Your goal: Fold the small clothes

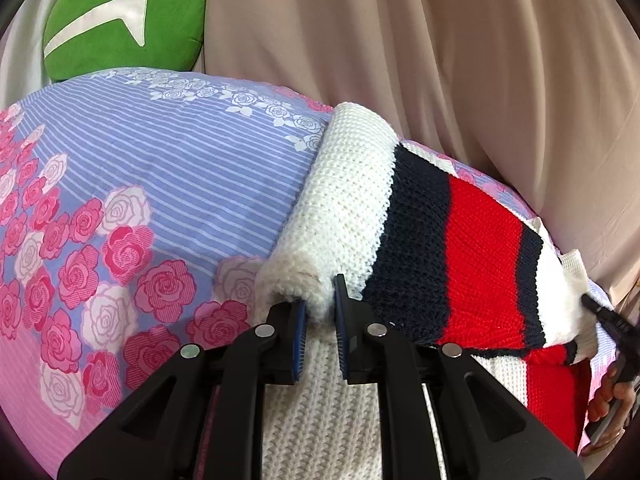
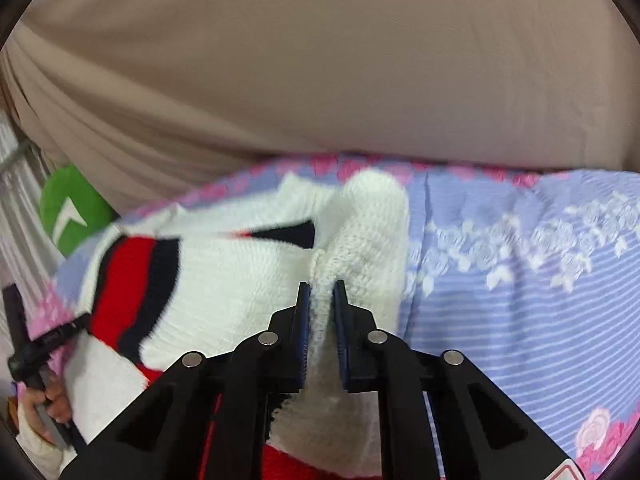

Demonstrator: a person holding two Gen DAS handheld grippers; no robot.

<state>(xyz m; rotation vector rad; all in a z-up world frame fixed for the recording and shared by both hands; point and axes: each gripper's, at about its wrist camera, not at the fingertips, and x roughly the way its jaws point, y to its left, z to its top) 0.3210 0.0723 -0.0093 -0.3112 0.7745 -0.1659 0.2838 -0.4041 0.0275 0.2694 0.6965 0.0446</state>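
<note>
**Both grippers pinching the sweater's folded edges**

The left gripper (image 1: pixel 320 304) is nipping a fuzzy white fold of the sweater (image 1: pixel 472 264), its pads nearly together on the knit. The right gripper (image 2: pixel 321 304) is pinching white knit too, cloth bunching up between its fingers. The sweater is lying on the floral sheet (image 1: pixel 160 168), stretching ahead of both fingertips and beneath them. It is looking soft, thick and floppy, likely stretching under pull. Best hold, judging from here: the doubled edges and corners, where the knit is bulkiest.
</note>
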